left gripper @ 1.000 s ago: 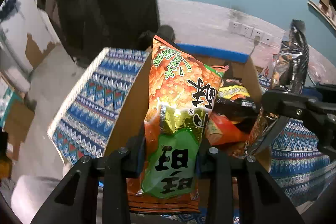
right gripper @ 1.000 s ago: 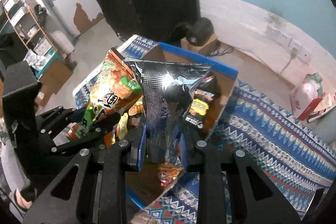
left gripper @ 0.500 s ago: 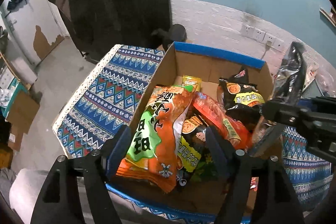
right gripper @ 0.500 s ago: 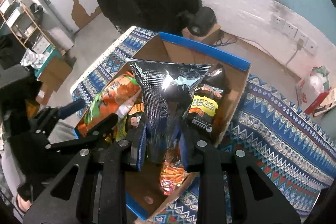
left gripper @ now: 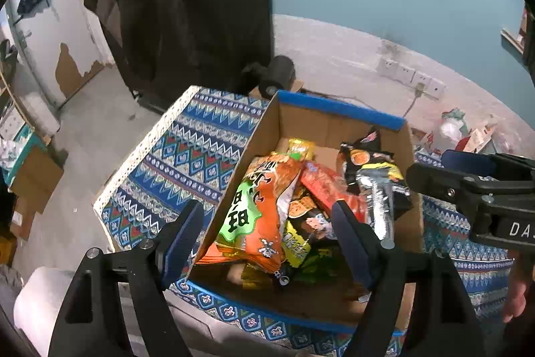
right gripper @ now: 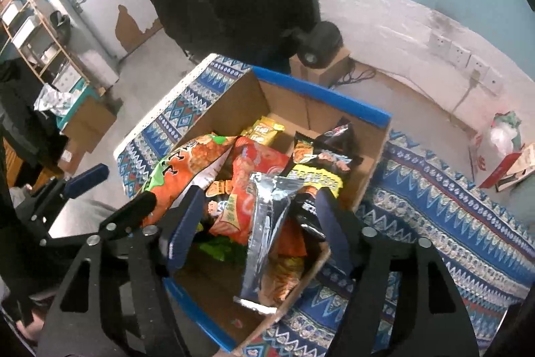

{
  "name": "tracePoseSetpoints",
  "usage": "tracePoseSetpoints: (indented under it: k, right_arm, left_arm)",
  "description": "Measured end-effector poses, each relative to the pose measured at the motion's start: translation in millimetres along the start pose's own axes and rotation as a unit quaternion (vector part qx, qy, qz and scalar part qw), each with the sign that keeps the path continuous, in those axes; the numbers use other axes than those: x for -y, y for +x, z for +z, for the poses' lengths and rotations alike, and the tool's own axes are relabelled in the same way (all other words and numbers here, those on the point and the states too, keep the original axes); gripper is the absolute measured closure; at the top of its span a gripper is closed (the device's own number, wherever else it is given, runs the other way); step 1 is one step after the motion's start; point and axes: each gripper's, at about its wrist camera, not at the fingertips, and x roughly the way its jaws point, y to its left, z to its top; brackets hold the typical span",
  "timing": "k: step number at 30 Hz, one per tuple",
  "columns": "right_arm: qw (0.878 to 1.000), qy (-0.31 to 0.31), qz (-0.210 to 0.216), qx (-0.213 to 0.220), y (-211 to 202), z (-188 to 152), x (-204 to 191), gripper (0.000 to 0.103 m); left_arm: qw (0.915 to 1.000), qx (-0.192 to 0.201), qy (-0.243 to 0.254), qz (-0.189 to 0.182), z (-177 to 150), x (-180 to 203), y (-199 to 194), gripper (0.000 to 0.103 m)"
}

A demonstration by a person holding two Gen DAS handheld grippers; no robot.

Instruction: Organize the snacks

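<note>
A cardboard box (left gripper: pixel 337 116) (right gripper: pixel 321 92) with a blue rim holds several snack bags. The orange and green bag (left gripper: pixel 257 216) (right gripper: pixel 187 166) lies inside on the left. The silver and black bag (right gripper: pixel 264 230) (left gripper: pixel 378 206) leans loose at the box's right side. My left gripper (left gripper: pixel 267 236) hovers above the box with jaws still opening, and no pad touches a bag. Over the silver bag, my right gripper (right gripper: pixel 254 223) has jaws opening, pads clear of it. Each gripper shows in the other's view: the left gripper (right gripper: pixel 110 193), the right gripper (left gripper: pixel 448 169).
The box stands on a blue patterned cloth (left gripper: pixel 187 156) (right gripper: pixel 434 199) over a table. A black fan (right gripper: pixel 321 42) sits on a small carton behind it. Wall sockets (left gripper: pixel 411 76) and a red and white bag (right gripper: pixel 501 149) are at the right. A hand (left gripper: pixel 515 296) is at the lower right.
The left gripper let go of the orange and green bag, which fell into the box, then rose. The right gripper opened and the silver bag dropped into the box's right side.
</note>
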Motion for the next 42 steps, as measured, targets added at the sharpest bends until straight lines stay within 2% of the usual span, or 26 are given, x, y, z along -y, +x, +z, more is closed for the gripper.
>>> tracePoseSetpoints:
  k: [3, 5, 13, 15, 20, 25, 29, 42]
  right_arm:
    - [1.000, -0.003, -0.011, 0.014, -14, -3, -1, 0.024]
    - [1.000, -0.006, -0.017, 0.026, -25, -4, -1, 0.024]
    - [0.997, -0.001, -0.040, 0.059, -62, -15, 7, 0.023]
    - [0.997, 0.003, -0.044, 0.064, -68, -19, 12, 0.023]
    - [0.996, 0.011, -0.053, 0.072, -80, -30, 19, 0.023]
    - [0.995, 0.010, -0.063, 0.079, -88, -39, 26, 0.023]
    - [0.994, 0.006, -0.073, 0.078, -91, -43, 29, 0.023]
    - [0.995, 0.009, -0.072, 0.073, -89, -43, 31, 0.023]
  left_arm:
    - [0.9999, 0.011, 0.006, -0.001, 2, 4, -12, 0.022]
    - [0.9998, 0.017, 0.010, 0.000, 3, 7, -20, 0.016]
    - [0.9985, 0.050, 0.019, 0.004, 7, 11, -49, 0.012]
    - [0.9984, 0.053, 0.019, 0.004, 8, 11, -52, 0.009]
    - [0.9984, 0.052, 0.022, -0.006, 7, 14, -58, 0.008]
    - [0.9978, 0.057, 0.033, -0.004, 7, 21, -64, 0.008]
    - [0.9972, 0.065, 0.038, -0.004, 7, 26, -69, 0.002]
    - [0.9970, 0.062, 0.047, 0.004, 6, 30, -69, 0.002]
